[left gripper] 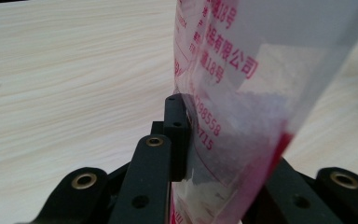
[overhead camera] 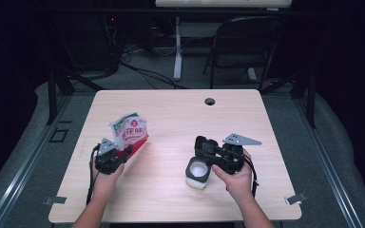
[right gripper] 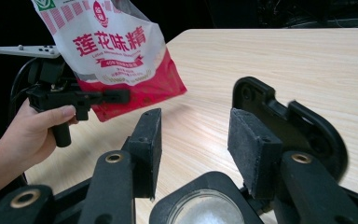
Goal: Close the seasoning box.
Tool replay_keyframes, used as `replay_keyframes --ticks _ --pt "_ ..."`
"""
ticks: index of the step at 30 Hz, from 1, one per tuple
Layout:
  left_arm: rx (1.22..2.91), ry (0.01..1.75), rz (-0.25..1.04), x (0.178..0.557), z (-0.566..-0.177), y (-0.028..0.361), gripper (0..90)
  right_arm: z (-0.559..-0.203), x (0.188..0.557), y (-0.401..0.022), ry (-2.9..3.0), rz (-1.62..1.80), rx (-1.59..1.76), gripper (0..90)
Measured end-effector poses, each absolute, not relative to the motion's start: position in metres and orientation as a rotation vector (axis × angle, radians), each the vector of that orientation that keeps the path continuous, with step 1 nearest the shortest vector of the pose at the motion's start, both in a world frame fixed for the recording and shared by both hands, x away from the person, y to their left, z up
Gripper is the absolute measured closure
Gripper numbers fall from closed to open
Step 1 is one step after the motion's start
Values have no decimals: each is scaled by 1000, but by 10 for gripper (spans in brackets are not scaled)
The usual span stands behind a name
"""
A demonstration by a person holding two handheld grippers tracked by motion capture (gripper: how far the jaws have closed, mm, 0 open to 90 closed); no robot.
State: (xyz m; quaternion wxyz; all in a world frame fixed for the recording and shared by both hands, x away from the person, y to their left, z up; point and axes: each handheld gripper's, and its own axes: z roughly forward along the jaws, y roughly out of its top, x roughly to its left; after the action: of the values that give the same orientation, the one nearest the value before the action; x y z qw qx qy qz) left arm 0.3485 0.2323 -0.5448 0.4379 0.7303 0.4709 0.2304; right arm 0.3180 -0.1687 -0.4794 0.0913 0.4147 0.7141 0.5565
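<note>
Seasoning bag [overhead camera: 130, 131] hangs over the table's [overhead camera: 180, 109] left side, pinched by the left gripper [left gripper: 214, 154]. Right gripper [right gripper: 195, 140], jaws spread, hovers over the jar [overhead camera: 197, 173] near the front edge, apparently lidless. Tilt the bag slowly above its mouth.

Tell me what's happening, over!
Left gripper shut on seasoning bag, lifted. Right gripper open, lid hanging on one of its fingers. Jar open below. Nothing blocking.
</note>
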Motion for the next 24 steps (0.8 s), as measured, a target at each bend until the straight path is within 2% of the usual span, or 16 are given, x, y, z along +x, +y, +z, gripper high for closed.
replay_keyframes --ticks 11,24 --pt "1732 1381 706 346 -550 284 804 -480 323 -160 2143 1662 1217 546" --pt "1656 1545 792 344 -556 306 801 -480 324 -160 2146 1663 1222 545"
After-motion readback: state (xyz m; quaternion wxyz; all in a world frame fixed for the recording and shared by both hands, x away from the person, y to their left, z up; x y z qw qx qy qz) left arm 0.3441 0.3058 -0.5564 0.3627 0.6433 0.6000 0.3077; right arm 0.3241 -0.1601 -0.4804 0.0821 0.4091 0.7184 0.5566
